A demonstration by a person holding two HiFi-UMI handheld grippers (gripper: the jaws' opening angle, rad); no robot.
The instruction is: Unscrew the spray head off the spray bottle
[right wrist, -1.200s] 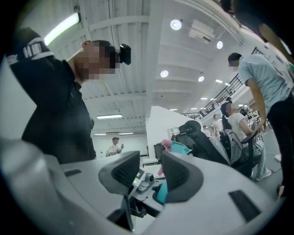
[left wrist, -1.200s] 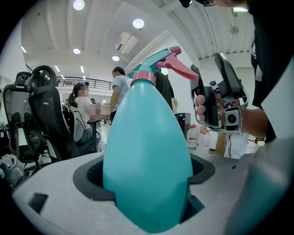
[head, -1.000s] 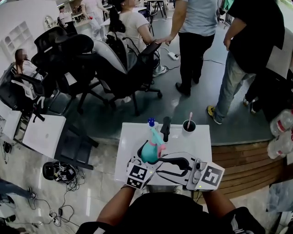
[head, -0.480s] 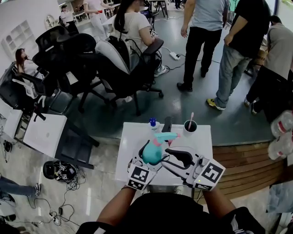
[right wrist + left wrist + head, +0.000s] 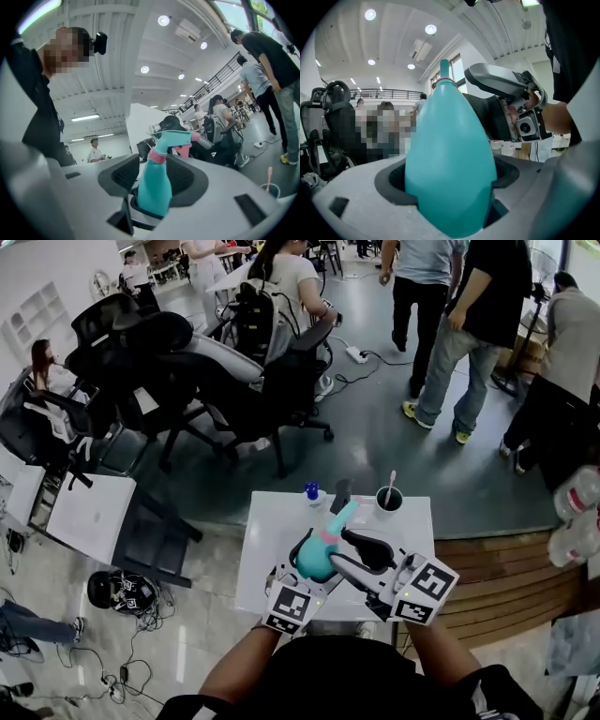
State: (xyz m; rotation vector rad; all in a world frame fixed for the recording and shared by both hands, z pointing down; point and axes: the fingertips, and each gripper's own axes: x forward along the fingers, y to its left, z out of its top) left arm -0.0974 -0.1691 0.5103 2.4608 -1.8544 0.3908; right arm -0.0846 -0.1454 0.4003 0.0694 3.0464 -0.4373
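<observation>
I hold a teal spray bottle [image 5: 313,561] above the white table [image 5: 267,526]. My left gripper [image 5: 302,570] is shut on its fat body [image 5: 450,159]. The neck, with its pink collar [image 5: 157,156], teal spray head [image 5: 177,138] and pink trigger, slants up and away. In the right gripper view, the neck stands between the dark pads of my right gripper [image 5: 158,172]. A gap shows beside the left pad. Those jaws have just been opening, with the bottle neck still between them. In the head view, the right gripper [image 5: 345,553] reaches in from the right.
At the table's far edge stand a small blue-capped bottle [image 5: 311,491], a black object [image 5: 341,493] and a dark cup [image 5: 386,500] with a pink stick. Office chairs [image 5: 234,371] and standing people [image 5: 469,324] fill the floor beyond. A wooden step [image 5: 506,568] lies to the right.
The bottle has tipped from upright to slanted, and its spray head has swung round to point up and away. The right gripper has shifted and rolled beside the neck.
</observation>
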